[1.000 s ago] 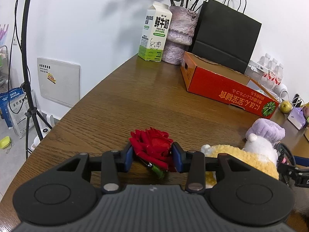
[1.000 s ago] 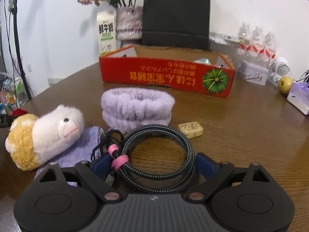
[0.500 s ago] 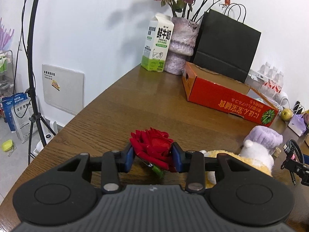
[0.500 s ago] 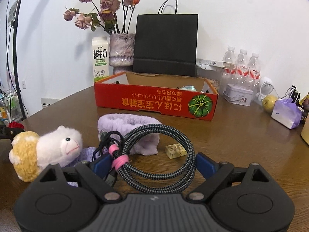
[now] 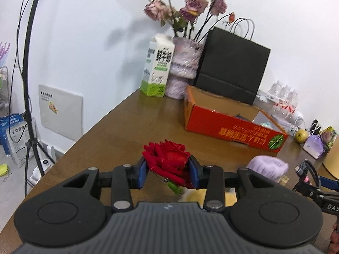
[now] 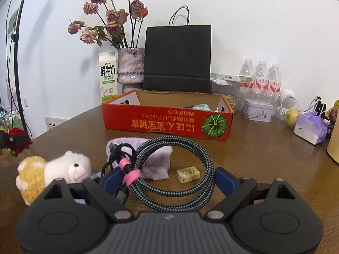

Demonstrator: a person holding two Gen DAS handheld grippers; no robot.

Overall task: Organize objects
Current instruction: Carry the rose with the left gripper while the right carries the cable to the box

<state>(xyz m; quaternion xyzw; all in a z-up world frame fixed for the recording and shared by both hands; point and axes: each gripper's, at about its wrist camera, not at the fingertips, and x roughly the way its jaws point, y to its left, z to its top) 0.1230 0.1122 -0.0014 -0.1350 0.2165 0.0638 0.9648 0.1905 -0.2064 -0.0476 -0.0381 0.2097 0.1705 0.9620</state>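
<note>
— Behind the left claw (image 5: 167, 170), what is hidden?
— Most of the plush sheep (image 6: 53, 172). This claw is closed on one red rose (image 5: 167, 160), held above the desk (image 5: 118, 135).
— And the right claw (image 6: 169, 178)?
— Its blue pads stand wide and press on one coiled cable (image 6: 175, 169). One red box (image 6: 167, 122) is open; its contents are hard to see. Three bottles (image 6: 261, 78) stand behind. Bare desk lies before the box.

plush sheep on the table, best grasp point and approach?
Probably grip the plush sheep across its yellow woolly body, coming from above. It lies on its side, head toward the purple headband; the body is the widest soft part, and the table blocks any low approach.
</note>
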